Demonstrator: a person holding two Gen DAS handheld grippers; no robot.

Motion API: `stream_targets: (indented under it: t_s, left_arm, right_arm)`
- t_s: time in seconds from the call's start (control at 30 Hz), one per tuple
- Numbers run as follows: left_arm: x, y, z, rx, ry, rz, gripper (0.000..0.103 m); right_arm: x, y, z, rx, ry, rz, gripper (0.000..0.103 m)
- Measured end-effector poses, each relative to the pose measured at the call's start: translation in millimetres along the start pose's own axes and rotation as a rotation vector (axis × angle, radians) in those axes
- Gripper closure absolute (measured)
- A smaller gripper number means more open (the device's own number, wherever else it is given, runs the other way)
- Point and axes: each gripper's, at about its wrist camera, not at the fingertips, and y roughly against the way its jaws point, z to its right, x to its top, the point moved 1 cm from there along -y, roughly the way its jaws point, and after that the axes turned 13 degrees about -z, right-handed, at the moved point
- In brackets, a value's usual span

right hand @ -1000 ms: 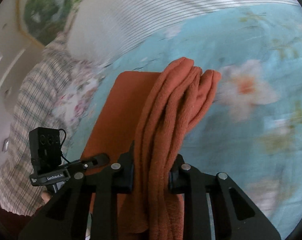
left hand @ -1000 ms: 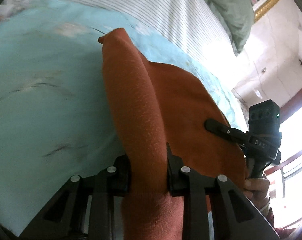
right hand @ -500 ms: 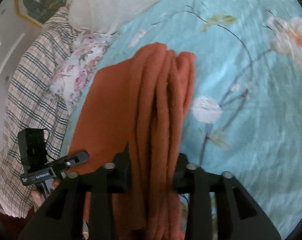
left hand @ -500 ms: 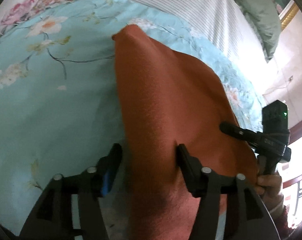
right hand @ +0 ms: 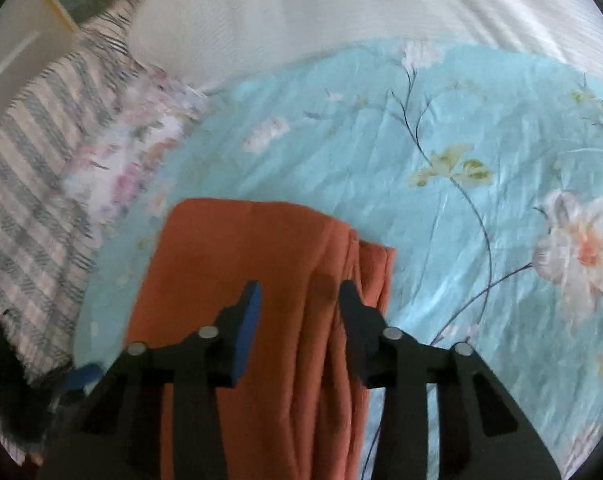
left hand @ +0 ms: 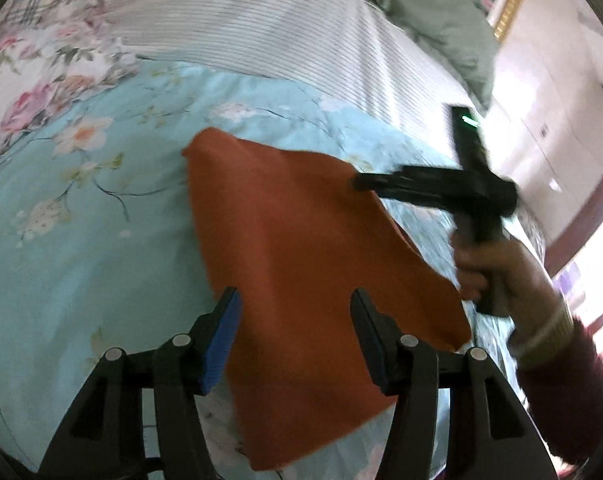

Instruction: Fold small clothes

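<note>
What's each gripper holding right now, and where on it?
Nothing. The left gripper and right gripper both have fingers spread apart over the folded rust-orange knit cloth, which lies released on the light-blue floral bedsheet.

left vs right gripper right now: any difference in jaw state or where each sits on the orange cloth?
Jaw gap: the left gripper stands wider open than the right gripper, though both are open.
Cloth beneath: the left gripper is over a smooth, flat stretch of the orange cloth; the right gripper is beside bunched folds along the cloth's edge.
Shared: neither grips the cloth, which lies on the floral bedsheet; both show blue pads.
</note>
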Motion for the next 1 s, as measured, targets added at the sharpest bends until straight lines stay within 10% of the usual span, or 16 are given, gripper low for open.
stream_targets:
  t_s: [0.1,0.33,0.63,1.0]
  left_arm:
    - [-3,-12,8,-0.015,-0.024,-0.035,0.050]
    - [-4,-16,18,-0.039,-0.067,-0.051,0.051]
    - [-13,-49,30,0.034,-0.083,-0.122,0.050]
    - [69,-37,-59,-0.064,0.225,-0.045,0.043]
  right_arm:
    - [4,-12,2,-0.038,0.002,-0.029,0.090]
    - [-21,61,1,0.063,0.004,0.197,0.091]
    - [-26,-1,48,0.011,-0.113,0.072,0.086]
    - [-52,60,3,0.052,-0.035,0.182,0.083]
